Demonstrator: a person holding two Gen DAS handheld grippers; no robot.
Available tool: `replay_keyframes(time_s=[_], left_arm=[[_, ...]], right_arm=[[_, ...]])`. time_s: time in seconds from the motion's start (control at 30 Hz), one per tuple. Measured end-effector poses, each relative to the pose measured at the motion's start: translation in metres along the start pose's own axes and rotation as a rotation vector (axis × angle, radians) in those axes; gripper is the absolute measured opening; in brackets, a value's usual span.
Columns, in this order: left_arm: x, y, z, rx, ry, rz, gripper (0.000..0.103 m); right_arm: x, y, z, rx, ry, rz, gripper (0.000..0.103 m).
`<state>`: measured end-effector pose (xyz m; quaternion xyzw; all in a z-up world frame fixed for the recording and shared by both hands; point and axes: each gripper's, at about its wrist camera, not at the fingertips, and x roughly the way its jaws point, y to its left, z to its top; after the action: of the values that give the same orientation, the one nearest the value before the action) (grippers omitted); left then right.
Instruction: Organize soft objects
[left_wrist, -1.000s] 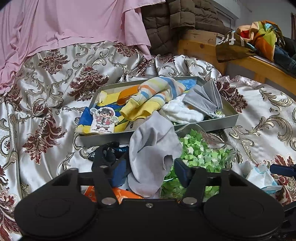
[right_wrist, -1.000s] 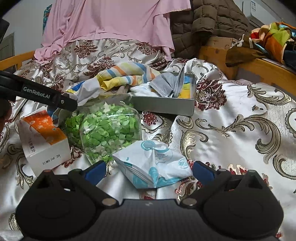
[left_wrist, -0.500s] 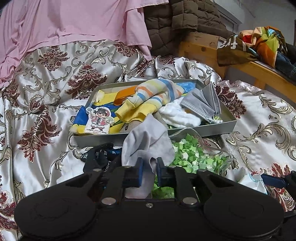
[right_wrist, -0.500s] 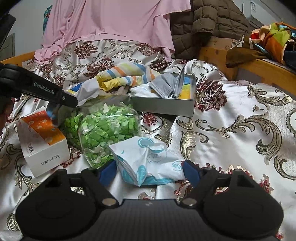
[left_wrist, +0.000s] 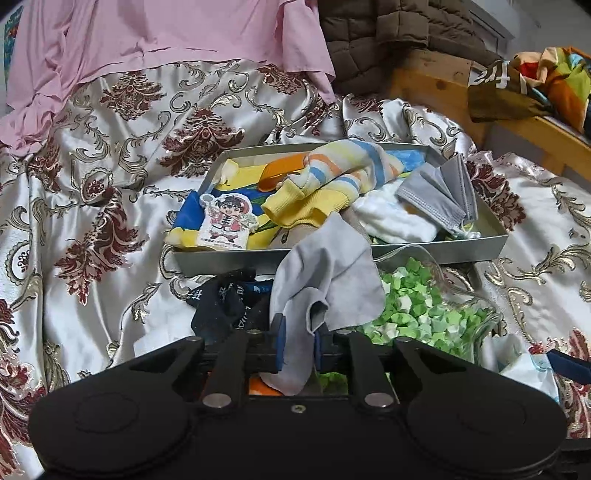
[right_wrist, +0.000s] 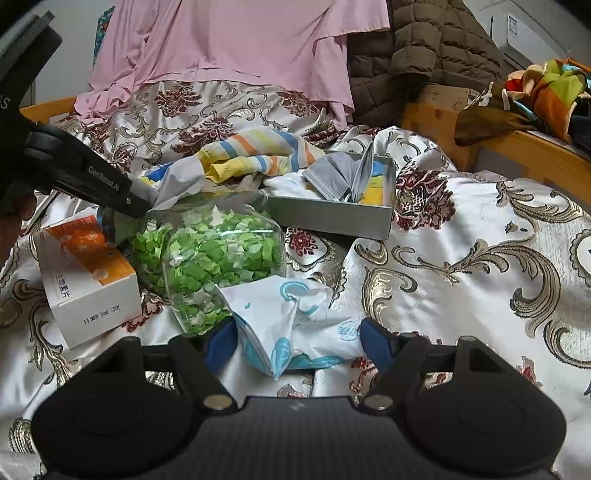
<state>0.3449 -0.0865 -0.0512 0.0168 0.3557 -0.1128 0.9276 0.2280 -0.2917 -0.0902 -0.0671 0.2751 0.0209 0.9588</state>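
Left gripper (left_wrist: 295, 341) has its jaws pinched nearly together on a soft grey cloth (left_wrist: 327, 280), which drapes up in loose folds w/ its top edge lying against the front wall of the metal tray (left_wrist: 436, 253). The tray is shallow, rectangular, dull silver, and sits on a glossy satin bedspread (left_wrist: 92, 206) w/ maroon-and-gold scrollwork. Inside it: a striped knit sock (left_wrist: 332, 177) (yellow cuff), a pleated grey face mask (left_wrist: 439, 195), white cloth, a cartoon card.

Right gripper (right_wrist: 295, 343): jaws closing around a crinkly white-and-blue tissue pack (right_wrist: 291, 321), blue pads at both its sides; can't tell if they press it yet. Just behind the pack lies a clear plastic bag of green paper stars (right_wrist: 221, 254), and left of that an orange-and-white carton (right_wrist: 88, 273).
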Motion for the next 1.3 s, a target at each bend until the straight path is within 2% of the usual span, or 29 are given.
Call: replay_keyframes(time_s=[0.07, 0.17, 0.33, 0.57, 0.83, 1.1, 1.3], left_arm=[[-0.003, 0.0, -0.001, 0.007, -0.008, -0.011, 0.003], [-0.009, -0.004, -0.003, 0.02, -0.025, -0.012, 0.0], [-0.017, -0.011, -0.006, 0.022, -0.035, -0.021, 0.0], [-0.04, -0.024, -0.012, 0.051, -0.073, -0.036, 0.0], [-0.067, -0.029, -0.029, 0.052, -0.073, -0.08, 0.0], [-0.086, -0.036, -0.048, 0.054, -0.043, -0.139, 0.0], [-0.097, -0.039, -0.055, 0.03, -0.033, -0.177, 0.0]], right_arm=[[-0.001, 0.0, 0.001, -0.001, -0.01, -0.001, 0.073], [-0.002, 0.001, 0.002, -0.007, -0.003, -0.002, 0.071], [0.001, 0.0, 0.002, 0.003, 0.025, -0.002, 0.068], [-0.003, 0.001, 0.003, -0.006, 0.017, -0.007, 0.061], [-0.006, 0.01, 0.001, -0.07, 0.018, -0.021, 0.044], [-0.021, 0.011, 0.002, -0.068, 0.004, 0.014, 0.041], [-0.046, 0.008, 0.004, -0.035, -0.046, 0.046, 0.041]])
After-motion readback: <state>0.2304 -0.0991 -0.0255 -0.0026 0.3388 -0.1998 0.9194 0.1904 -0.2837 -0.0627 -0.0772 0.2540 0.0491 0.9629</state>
